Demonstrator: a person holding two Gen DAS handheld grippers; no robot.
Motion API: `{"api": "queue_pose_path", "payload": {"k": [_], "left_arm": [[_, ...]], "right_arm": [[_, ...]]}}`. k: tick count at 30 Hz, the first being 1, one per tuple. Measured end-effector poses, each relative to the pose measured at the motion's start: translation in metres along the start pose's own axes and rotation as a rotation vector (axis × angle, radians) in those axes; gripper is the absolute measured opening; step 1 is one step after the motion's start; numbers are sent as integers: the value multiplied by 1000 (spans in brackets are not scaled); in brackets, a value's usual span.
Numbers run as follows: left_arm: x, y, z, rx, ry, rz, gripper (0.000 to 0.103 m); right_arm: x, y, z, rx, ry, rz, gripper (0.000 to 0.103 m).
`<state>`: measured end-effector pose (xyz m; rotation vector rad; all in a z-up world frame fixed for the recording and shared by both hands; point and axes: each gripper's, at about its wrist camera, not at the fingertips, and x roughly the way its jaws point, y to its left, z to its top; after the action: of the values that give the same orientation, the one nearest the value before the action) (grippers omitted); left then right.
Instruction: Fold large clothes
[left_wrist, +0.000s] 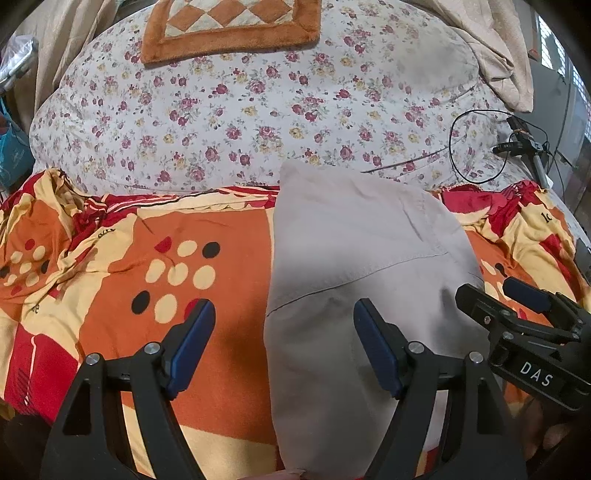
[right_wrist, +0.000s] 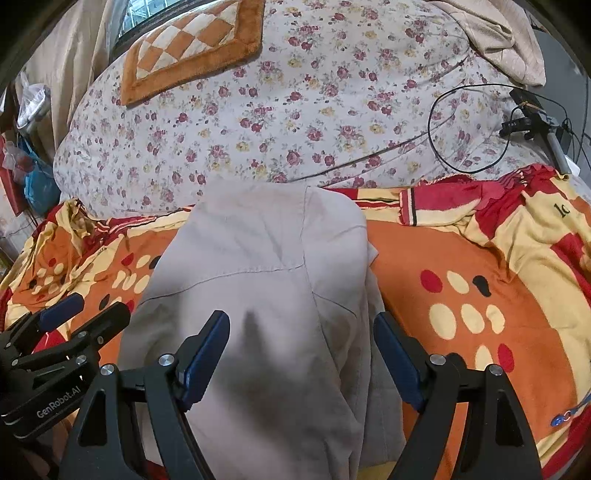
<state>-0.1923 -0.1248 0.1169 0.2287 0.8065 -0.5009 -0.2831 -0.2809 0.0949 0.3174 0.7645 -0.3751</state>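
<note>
A light grey garment (left_wrist: 354, 258) lies folded into a long narrow strip on an orange, red and cream blanket (left_wrist: 147, 266); it also shows in the right wrist view (right_wrist: 266, 266). My left gripper (left_wrist: 284, 325) is open and empty, above the garment's left edge near its close end. My right gripper (right_wrist: 301, 339) is open and empty, above the garment's right part. The right gripper shows at the right of the left wrist view (left_wrist: 517, 299); the left gripper shows at the left of the right wrist view (right_wrist: 74, 314).
A floral quilt (left_wrist: 240, 110) is heaped behind the blanket, with an orange checked mat (left_wrist: 229, 29) on top. A black cable loop (left_wrist: 476, 147) and a small black device on a stand (left_wrist: 517, 146) lie at the right. Beige curtains hang at the back corners.
</note>
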Motion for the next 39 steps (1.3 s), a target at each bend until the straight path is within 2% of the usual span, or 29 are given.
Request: {"api": "queue_pose_path", "payload": {"k": [39], "left_arm": [[4,-3,4,14,1,19,77]], "right_arm": [[10,2,3,4,20,4,82]]}}
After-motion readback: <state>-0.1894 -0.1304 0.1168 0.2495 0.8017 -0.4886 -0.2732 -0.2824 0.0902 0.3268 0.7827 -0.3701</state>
